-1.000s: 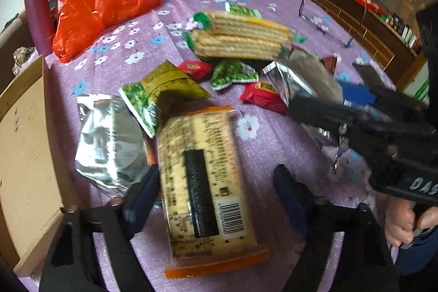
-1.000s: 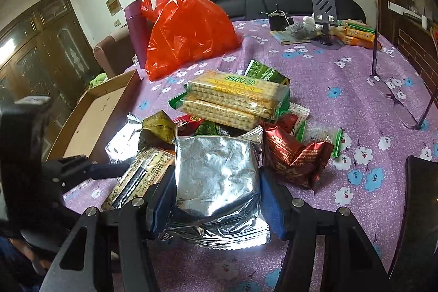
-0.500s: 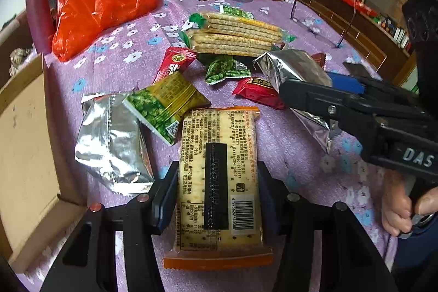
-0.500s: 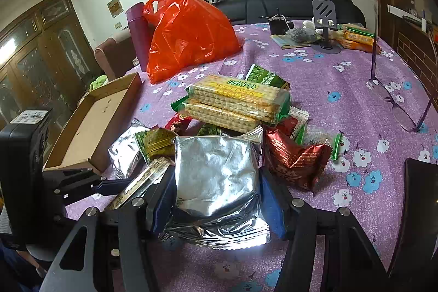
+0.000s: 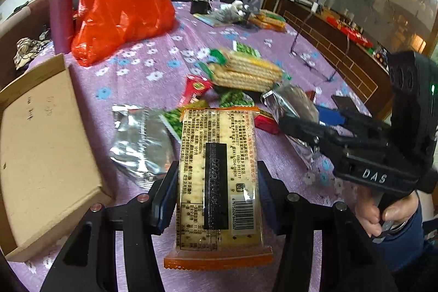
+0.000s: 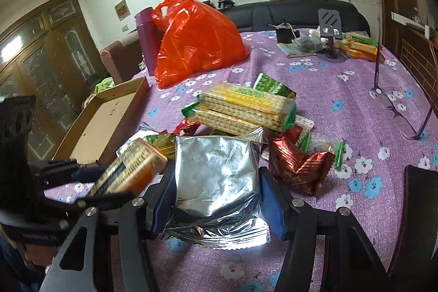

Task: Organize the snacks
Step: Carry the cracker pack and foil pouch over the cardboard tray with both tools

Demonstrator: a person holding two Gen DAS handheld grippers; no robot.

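My left gripper (image 5: 217, 188) is shut on a long cracker pack (image 5: 217, 179) with orange ends and holds it lifted off the purple flowered table (image 5: 153, 64). The pack also shows in the right wrist view (image 6: 128, 168), at the left. My right gripper (image 6: 216, 193) is shut on a silver foil packet (image 6: 216, 171) and holds it just above the table. A pile of snacks lies behind: two stacked wafer packs (image 6: 243, 106), a dark red packet (image 6: 298, 166), green packets (image 5: 235, 97) and a second silver packet (image 5: 142, 138). An open cardboard box (image 5: 41, 144) sits at the left.
A red plastic bag (image 6: 194, 43) and a purple bottle (image 6: 146, 40) stand at the back left. Glasses (image 6: 397, 106) lie at the right, a dark flat object (image 6: 421, 199) at the right edge. A phone stand (image 6: 330, 26) and more snacks (image 6: 358, 44) are at the far end.
My left gripper closed on the cracker pack and lifted it off the table, tilting upward. My right gripper kept hold of the silver packet and barely moved.
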